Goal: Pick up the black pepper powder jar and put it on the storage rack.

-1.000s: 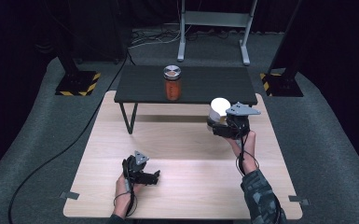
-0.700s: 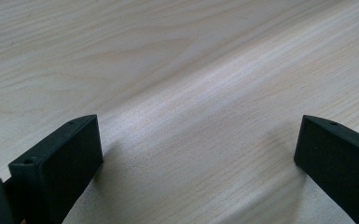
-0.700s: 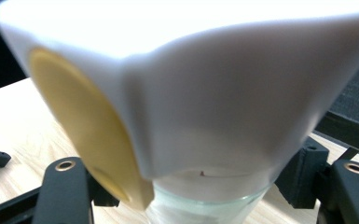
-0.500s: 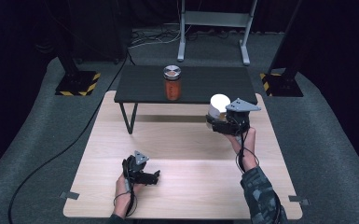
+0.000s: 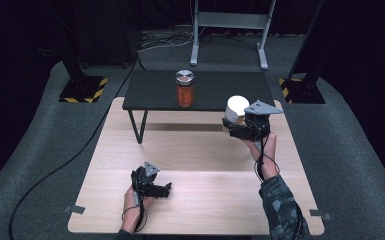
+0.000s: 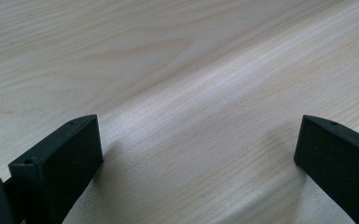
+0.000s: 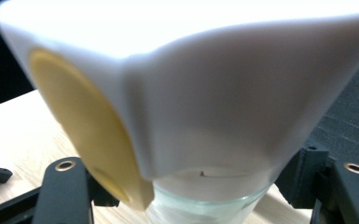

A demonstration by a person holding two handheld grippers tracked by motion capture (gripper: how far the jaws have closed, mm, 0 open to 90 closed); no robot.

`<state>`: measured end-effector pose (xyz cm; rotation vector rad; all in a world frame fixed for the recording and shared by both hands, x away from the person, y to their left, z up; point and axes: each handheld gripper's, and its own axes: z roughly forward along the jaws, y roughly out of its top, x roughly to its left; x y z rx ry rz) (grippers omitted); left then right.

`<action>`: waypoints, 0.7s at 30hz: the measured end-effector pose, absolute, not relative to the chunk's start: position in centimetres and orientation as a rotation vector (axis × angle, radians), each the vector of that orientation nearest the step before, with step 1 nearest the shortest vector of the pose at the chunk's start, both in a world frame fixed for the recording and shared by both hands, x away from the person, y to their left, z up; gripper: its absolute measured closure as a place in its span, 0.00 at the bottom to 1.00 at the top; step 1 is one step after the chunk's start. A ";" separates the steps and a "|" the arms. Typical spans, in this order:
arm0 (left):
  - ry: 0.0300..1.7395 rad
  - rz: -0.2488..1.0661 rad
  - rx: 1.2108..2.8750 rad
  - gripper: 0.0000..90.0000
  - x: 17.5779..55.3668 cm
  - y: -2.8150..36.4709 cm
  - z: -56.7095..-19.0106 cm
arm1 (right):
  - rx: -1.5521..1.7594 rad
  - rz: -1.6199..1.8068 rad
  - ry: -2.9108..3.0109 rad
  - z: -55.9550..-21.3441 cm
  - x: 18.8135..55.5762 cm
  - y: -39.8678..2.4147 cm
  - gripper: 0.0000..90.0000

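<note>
Two grippers at work: nearest us, our left gripper (image 5: 166, 188) rests with jaws apart on the wooden table (image 5: 200, 210); farther on, our right gripper (image 5: 236, 127) clamps the white-capped glass container (image 5: 236, 109), lifted, not yet placed; beyond stands an orange jar (image 5: 185, 90).

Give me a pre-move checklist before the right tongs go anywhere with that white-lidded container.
1. Right tongs closed on the white-lidded container: ok.
2. Whether the container is lifted off the light wooden table or resting on it: cannot tell.
3. Lid seated on the glass base: cannot tell.
4. Left tongs open, nothing between them, low over the wood away from the right hand: ok.
5. Orange jar upright on the black side table, apart from the container: ok.
</note>
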<state>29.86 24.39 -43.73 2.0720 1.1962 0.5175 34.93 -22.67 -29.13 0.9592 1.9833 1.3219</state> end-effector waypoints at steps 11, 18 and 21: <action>1.195 0.520 2.072 0.00 29.8 24.4 -43.7 | 0.965 1.314 1.977 -28.5 35.2 -22.8 0.33; 1.197 0.514 2.071 0.00 29.9 24.4 -43.7 | 0.964 1.307 1.971 -27.8 35.3 -22.8 0.33; 1.198 0.512 2.071 0.00 29.9 24.4 -43.7 | 0.968 1.310 1.965 -27.4 35.4 -22.8 0.33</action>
